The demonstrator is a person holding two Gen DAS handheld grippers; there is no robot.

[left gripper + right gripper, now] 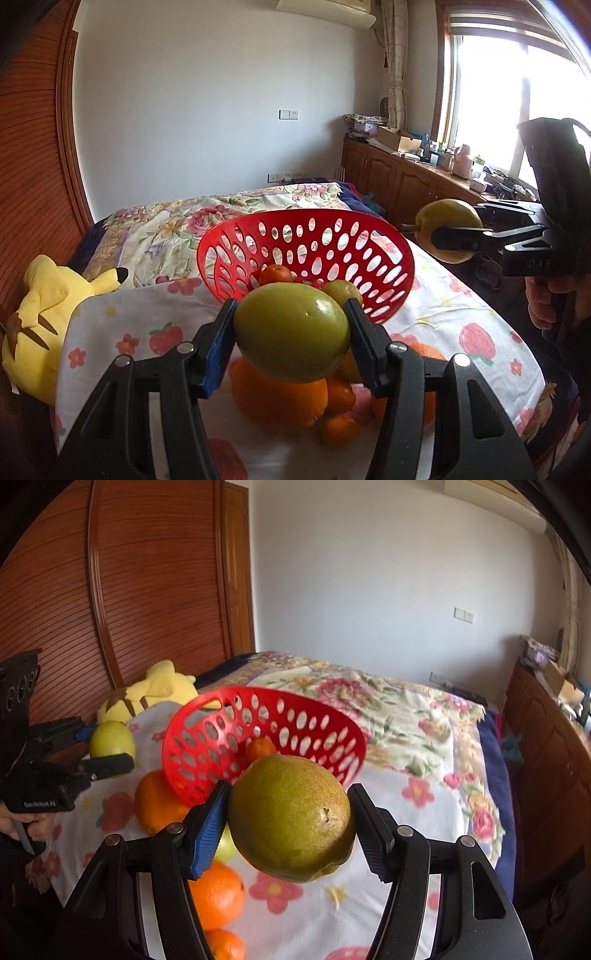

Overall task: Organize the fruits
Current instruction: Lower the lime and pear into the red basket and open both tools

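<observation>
My left gripper [291,336] is shut on a green apple [291,332], held above loose fruit on the bed. My right gripper [290,819] is shut on a speckled green-brown pear [290,818]; it shows in the left wrist view [448,230] to the right of the basket. A red perforated basket [391,243] sits tilted on the cloth, with a small tangerine [275,275] and a green fruit [341,290] inside. A large orange [279,398] and small tangerines [340,430] lie under my left gripper. The left gripper with the apple [112,738] appears left of the basket [207,753] in the right wrist view.
A fruit-print white cloth [140,328] covers the near bed; a floral quilt [177,221] lies behind. A yellow plush toy [48,314] sits at the left by the wooden wardrobe [110,590]. Wooden cabinets [402,177] with clutter stand under the window at right.
</observation>
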